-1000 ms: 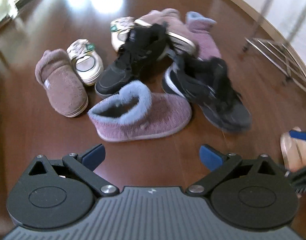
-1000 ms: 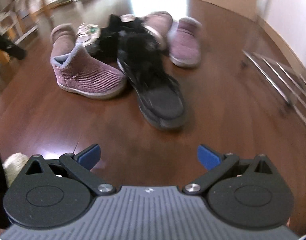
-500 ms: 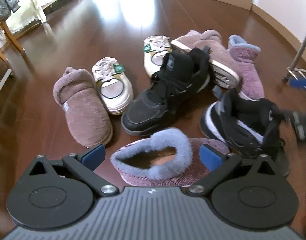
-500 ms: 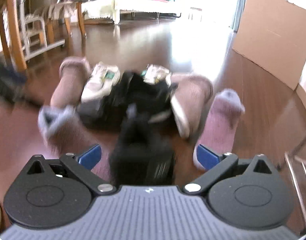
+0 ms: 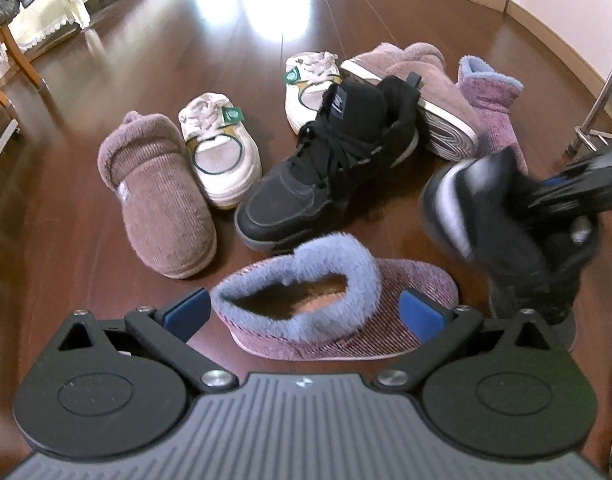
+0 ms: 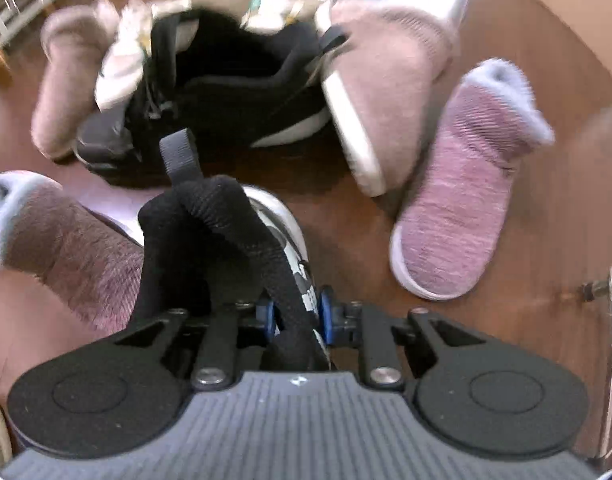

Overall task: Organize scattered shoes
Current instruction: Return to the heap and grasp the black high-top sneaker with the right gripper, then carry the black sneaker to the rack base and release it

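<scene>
Left gripper (image 5: 302, 308) spread wide, now straddling the blue-cuffed pink slipper (image 5: 338, 300) on the floor without pinching it; right gripper (image 6: 293, 316), jaws just closing, pinches the padded collar of the near black sneaker (image 6: 226, 232) — first shoe secured, ready to lift.

A lived-in home: polished dark wood floor (image 5: 86, 260) strewn with slippers and sneakers ahead of the left tool (image 5: 304, 312), a lace-edged cloth (image 5: 58, 12) and wooden chair leg (image 5: 22, 60) off to its far left.
</scene>
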`<state>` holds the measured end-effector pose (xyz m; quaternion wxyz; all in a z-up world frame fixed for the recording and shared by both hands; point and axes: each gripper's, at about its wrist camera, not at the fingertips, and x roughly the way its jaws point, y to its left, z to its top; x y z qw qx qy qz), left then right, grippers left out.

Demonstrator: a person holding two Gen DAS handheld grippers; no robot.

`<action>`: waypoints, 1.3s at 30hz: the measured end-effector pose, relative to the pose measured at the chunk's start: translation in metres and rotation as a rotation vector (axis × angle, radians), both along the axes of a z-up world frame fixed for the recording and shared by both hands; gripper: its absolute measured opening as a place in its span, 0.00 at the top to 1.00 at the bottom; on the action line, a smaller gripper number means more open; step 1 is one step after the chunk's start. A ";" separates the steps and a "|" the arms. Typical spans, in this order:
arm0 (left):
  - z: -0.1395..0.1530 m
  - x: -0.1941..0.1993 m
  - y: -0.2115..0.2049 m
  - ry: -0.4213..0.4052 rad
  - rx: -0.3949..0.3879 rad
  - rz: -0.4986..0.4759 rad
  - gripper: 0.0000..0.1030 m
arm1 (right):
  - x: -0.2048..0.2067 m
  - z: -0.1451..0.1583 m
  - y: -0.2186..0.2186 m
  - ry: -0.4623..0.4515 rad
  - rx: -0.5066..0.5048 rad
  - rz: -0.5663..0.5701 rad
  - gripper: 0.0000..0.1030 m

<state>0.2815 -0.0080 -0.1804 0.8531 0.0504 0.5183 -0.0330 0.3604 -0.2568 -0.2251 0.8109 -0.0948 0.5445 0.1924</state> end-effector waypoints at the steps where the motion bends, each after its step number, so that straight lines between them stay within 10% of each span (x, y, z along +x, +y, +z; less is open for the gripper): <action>1: -0.001 -0.001 -0.003 0.003 -0.002 -0.008 0.01 | -0.017 0.018 -0.030 -0.046 0.064 -0.050 0.83; 8: 0.006 -0.013 -0.039 -0.031 0.012 -0.097 0.01 | -0.086 0.093 -0.143 -0.257 0.200 -0.273 0.83; 13: 0.013 -0.020 -0.067 -0.046 0.009 -0.158 0.01 | -0.108 0.128 -0.201 -0.291 0.095 -0.323 0.83; 19: 0.016 -0.030 -0.093 -0.053 0.027 -0.223 0.01 | -0.089 0.093 -0.240 -0.090 -0.129 -0.318 0.82; 24: 0.011 -0.035 -0.102 -0.029 0.056 -0.233 0.01 | -0.048 0.003 -0.255 0.118 -0.212 -0.361 0.82; 29: 0.011 -0.041 -0.102 -0.027 0.071 -0.237 0.01 | -0.048 -0.013 -0.294 0.073 -0.121 -0.581 0.52; 32: 0.007 -0.042 -0.103 -0.008 0.068 -0.229 0.01 | -0.089 0.013 -0.306 -0.064 -0.010 -0.550 0.01; 39: 0.005 -0.048 -0.115 0.009 0.094 -0.280 0.01 | -0.173 0.029 -0.307 -0.182 0.198 -0.499 0.00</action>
